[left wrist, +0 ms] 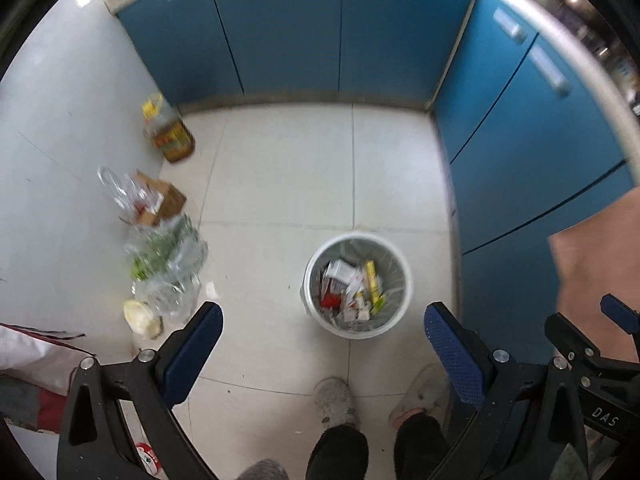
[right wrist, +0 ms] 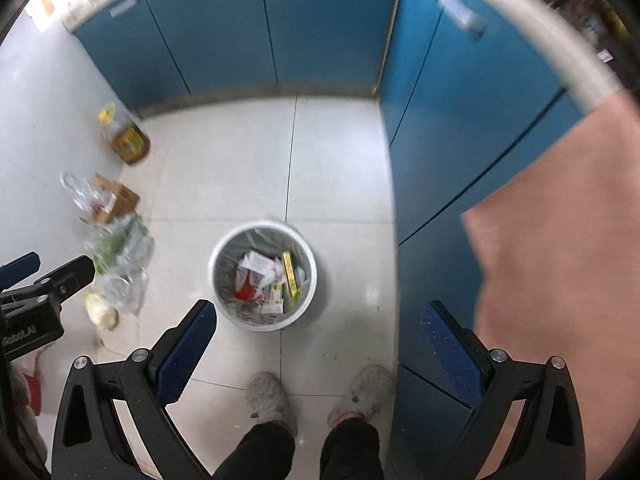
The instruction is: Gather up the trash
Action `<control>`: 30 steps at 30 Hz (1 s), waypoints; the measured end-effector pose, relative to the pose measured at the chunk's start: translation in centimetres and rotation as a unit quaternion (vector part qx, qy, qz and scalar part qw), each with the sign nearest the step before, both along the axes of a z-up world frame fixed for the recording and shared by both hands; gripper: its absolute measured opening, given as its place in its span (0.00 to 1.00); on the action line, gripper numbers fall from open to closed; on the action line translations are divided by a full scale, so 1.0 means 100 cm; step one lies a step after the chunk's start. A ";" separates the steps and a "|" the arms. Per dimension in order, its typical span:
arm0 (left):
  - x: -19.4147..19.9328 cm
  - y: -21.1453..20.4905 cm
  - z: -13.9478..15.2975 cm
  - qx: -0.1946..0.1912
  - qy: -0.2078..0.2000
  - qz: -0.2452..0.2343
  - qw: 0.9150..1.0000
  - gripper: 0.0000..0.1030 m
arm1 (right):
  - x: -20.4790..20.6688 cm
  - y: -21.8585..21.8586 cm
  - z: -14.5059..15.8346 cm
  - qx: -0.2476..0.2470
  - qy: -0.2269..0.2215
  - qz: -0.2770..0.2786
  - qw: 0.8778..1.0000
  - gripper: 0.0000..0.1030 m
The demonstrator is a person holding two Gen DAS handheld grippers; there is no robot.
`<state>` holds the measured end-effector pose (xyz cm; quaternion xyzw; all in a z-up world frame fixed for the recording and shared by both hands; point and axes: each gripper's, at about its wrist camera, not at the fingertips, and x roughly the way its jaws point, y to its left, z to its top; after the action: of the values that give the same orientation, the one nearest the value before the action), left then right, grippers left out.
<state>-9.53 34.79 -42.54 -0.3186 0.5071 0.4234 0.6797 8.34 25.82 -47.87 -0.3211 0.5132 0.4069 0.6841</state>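
Observation:
A white round trash bin (left wrist: pixel 320 254) with a clear liner stands on the tiled floor, holding paper scraps, a red wrapper and a yellow box (left wrist: pixel 372 282). It also shows in the right wrist view (right wrist: pixel 224 252). My left gripper (left wrist: pixel 323 316) is open and empty, held high above the bin. My right gripper (right wrist: pixel 318 312) is open and empty, also above the bin. The right gripper's body shows at the right edge of the left wrist view (left wrist: pixel 592 352). The left gripper's body shows at the left edge of the right wrist view (right wrist: pixel 36 292).
Along the left wall lie an oil bottle (left wrist: pixel 170 132), a cardboard box (left wrist: pixel 160 200), clear plastic bags with greens (left wrist: pixel 168 264) and a pale round item (left wrist: pixel 138 314). Blue cabinets (left wrist: pixel 300 32) stand at the back and right. A person's slippered feet (left wrist: pixel 334 400) stand below the bin.

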 end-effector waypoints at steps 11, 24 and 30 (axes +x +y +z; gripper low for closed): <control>-0.022 -0.077 0.208 0.071 -0.054 -0.018 0.996 1.00 | -0.033 -0.082 0.250 0.099 -0.038 -0.002 0.994 1.00; -0.036 -0.175 0.316 0.124 -0.070 0.030 0.989 1.00 | -0.047 -0.175 0.377 0.172 -0.024 0.035 0.984 1.00; -0.040 -0.197 0.327 0.108 -0.080 0.031 0.990 1.00 | -0.050 -0.202 0.390 0.167 -0.014 0.038 0.985 1.00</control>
<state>-13.58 15.13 -9.88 -0.2923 0.3920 0.4698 0.7350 3.33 5.61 -8.87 -0.2272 0.4154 0.5080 0.7196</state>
